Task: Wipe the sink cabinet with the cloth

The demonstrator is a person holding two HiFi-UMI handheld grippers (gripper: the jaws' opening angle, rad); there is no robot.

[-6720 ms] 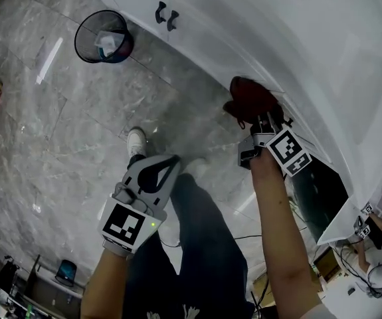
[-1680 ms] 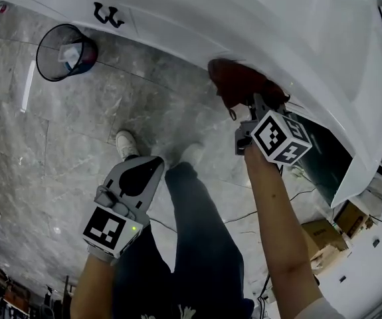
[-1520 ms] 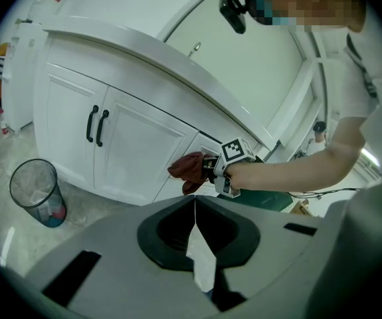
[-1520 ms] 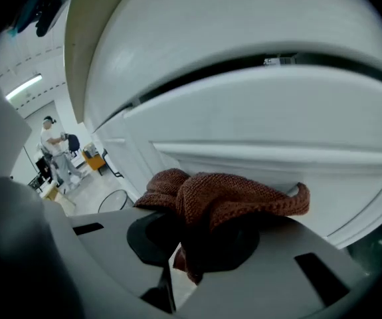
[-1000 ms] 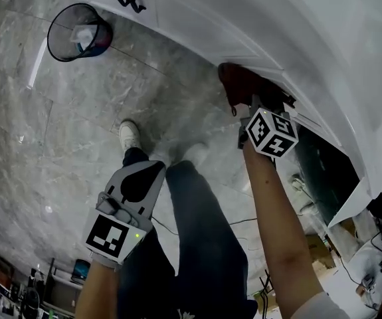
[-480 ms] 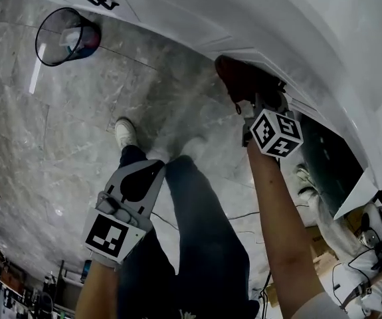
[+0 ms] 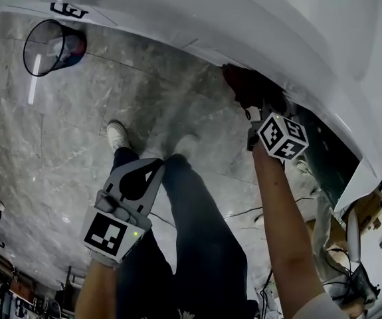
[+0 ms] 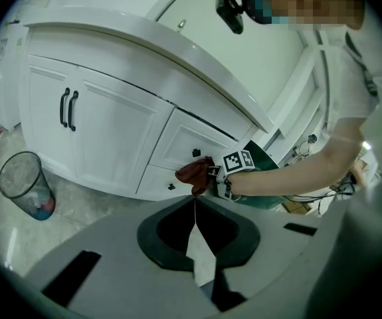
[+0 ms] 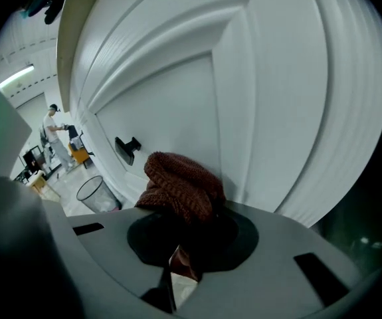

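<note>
A dark red knitted cloth (image 9: 181,185) is bunched in my right gripper (image 7: 262,109), which is shut on it and holds it against a white drawer front of the sink cabinet (image 9: 197,92). In the head view the cloth (image 7: 247,88) sits just under the curved countertop edge. From the left gripper view the cloth (image 8: 194,173) and the right gripper's marker cube (image 8: 238,162) show against the cabinet (image 8: 111,131). My left gripper (image 7: 136,181) hangs low over the floor, shut and empty, far from the cabinet.
A wire wastebasket (image 7: 51,46) stands on the grey marble floor (image 7: 64,131) left of the cabinet. Black door handles (image 8: 68,109) mark the left doors. A dark open space (image 7: 323,158) lies right of the cloth. My legs and shoes (image 7: 116,135) stand below.
The right gripper with the cloth has shifted slightly right and up along the cabinet front, closer under the countertop edge. The left gripper has stayed put.
</note>
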